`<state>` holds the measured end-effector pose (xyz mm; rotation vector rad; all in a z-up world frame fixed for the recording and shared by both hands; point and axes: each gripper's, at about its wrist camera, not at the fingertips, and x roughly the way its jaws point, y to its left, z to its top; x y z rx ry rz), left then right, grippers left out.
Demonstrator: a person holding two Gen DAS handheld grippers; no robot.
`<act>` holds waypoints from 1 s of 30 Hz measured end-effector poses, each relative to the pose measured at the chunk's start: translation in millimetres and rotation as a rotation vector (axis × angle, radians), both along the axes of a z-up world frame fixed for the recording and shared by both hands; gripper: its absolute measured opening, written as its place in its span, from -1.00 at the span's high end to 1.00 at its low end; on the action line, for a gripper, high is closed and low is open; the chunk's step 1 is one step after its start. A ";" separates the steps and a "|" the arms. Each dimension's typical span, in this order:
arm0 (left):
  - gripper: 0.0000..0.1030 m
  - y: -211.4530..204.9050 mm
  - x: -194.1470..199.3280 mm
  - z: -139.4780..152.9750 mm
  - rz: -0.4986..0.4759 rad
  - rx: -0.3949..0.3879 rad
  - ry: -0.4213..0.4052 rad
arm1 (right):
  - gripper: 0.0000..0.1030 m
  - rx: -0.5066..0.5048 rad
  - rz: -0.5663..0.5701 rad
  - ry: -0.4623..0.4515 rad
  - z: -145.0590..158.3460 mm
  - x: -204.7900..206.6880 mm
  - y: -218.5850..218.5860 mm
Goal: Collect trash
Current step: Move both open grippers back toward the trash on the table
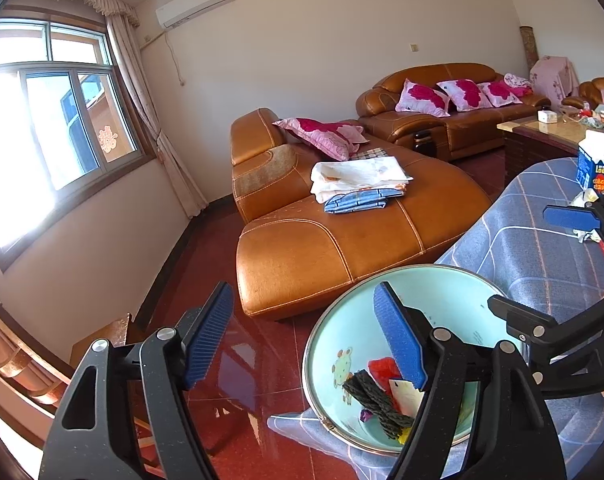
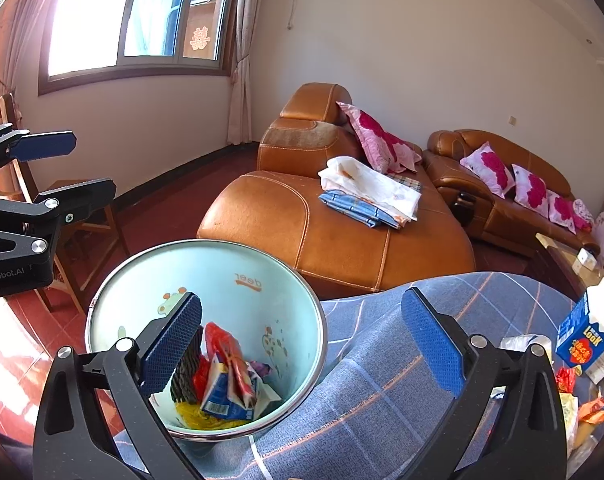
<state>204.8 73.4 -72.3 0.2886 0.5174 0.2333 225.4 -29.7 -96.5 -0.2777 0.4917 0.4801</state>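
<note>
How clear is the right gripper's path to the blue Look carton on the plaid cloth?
Probably clear. The right gripper is open and empty, and the blue carton stands upright to its right on the plaid cloth. Only bare cloth and a few wrappers near its base lie between.

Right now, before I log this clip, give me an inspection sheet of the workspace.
Surface: table under a blue checked cloth.
Job's things: pale blue bin at the table edge, holding wrappers, a crushed carton and dark rope.
Clutter: milk carton and loose wrappers on the cloth, not yet binned.
Grippers: left gripper open, empty; right gripper open, empty, one of its fingers above the bin.
Cables: nothing seen.
Surroundings: brown leather sofa, folded laundry, window.
</note>
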 end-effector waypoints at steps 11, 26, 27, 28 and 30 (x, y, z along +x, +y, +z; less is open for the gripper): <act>-0.54 -14.2 -2.2 -2.4 -0.032 -0.010 0.004 | -0.91 -0.004 -0.094 -0.045 6.0 -17.2 -18.0; -0.68 -138.9 -13.9 -9.3 -0.305 -0.008 0.031 | -0.90 -0.005 -0.478 -0.076 18.9 -82.6 -170.3; -0.68 -148.4 -14.3 -10.1 -0.323 -0.006 0.033 | -0.90 -0.013 -0.520 -0.077 18.4 -86.1 -184.1; -0.68 -157.6 -14.6 -10.8 -0.342 -0.009 0.035 | -0.90 -0.018 -0.560 -0.077 17.5 -89.8 -198.3; -0.68 -176.6 -14.6 -12.4 -0.376 -0.014 0.043 | -0.90 -0.025 -0.631 -0.075 15.5 -95.8 -226.1</act>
